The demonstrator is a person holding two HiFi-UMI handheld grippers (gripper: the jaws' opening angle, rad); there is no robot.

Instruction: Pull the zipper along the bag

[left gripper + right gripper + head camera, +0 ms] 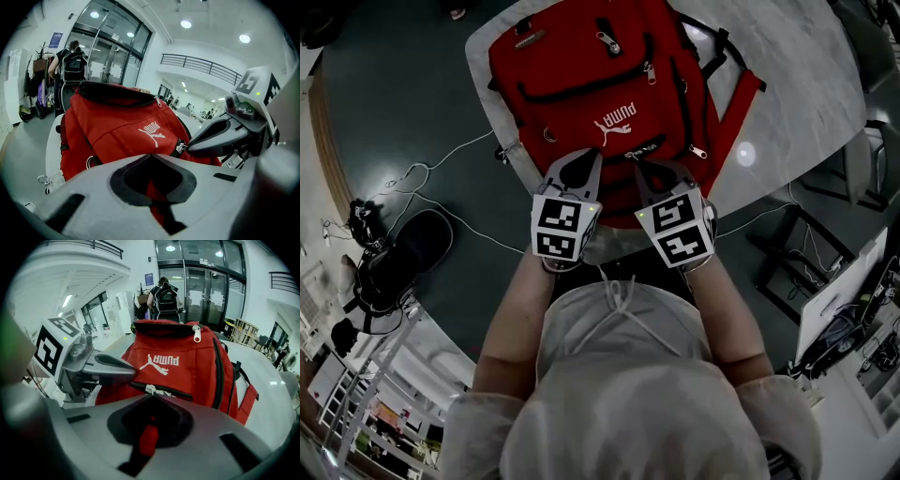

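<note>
Red backpack (600, 84) lies flat on the tabletop (811, 75); it looks soft, floppy and light. The left hand-held gripper (581, 161) and right hand-held gripper (661, 171) both have their jaws drawn together, at its front pocket. Best hold is the small zipper pull (149, 389), which is probably slippery, and the cloth may bunch.

Ahead: bag (600, 94) blocks both yr tools, no way thru.
Betw tools: slim gap only; left gripper (587, 157) & right gripper (645, 171) sit side by side.
Right of right tool: bare table (825, 84), you've room to pass; strap (745, 94) lies ahead-right.
Left of left tool: table edge close, cable (441, 164) on floor beyond.
</note>
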